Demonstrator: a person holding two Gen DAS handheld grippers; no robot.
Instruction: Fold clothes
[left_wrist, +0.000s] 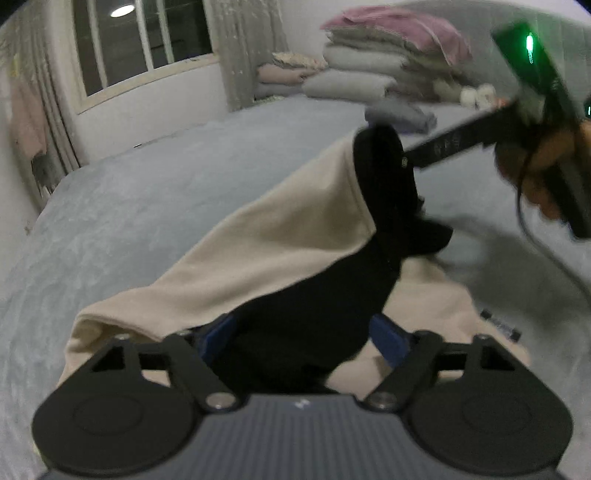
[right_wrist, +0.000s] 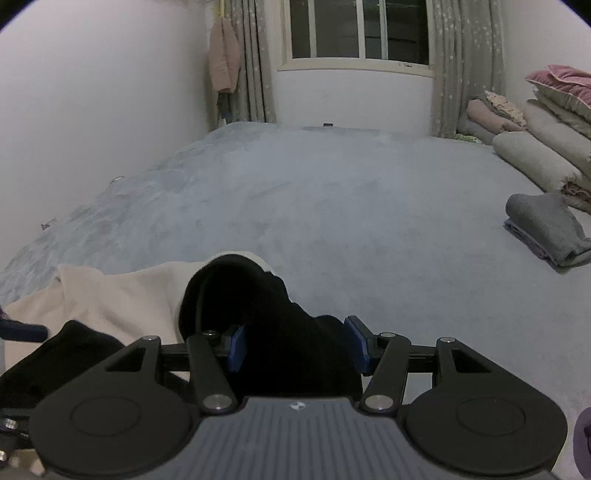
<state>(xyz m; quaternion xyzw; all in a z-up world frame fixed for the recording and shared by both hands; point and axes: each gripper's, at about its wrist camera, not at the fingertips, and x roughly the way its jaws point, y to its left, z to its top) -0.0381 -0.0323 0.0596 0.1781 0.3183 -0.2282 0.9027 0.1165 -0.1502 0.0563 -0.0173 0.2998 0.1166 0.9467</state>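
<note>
Now: step, letting a cream-and-black garment (left_wrist: 280, 236) down onto the bed (left_wrist: 147, 206) | left claw (left_wrist: 301, 339) released, black cloth loose between pads | right claw (right_wrist: 295, 343) likewise released | next: probably regrasp an edge and flatten before folding.

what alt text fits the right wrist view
The right tongs stand open around a bunched black and cream garment on a grey-blue bed. Folded grey clothes and stacked bedding lie at right, below a window.
</note>
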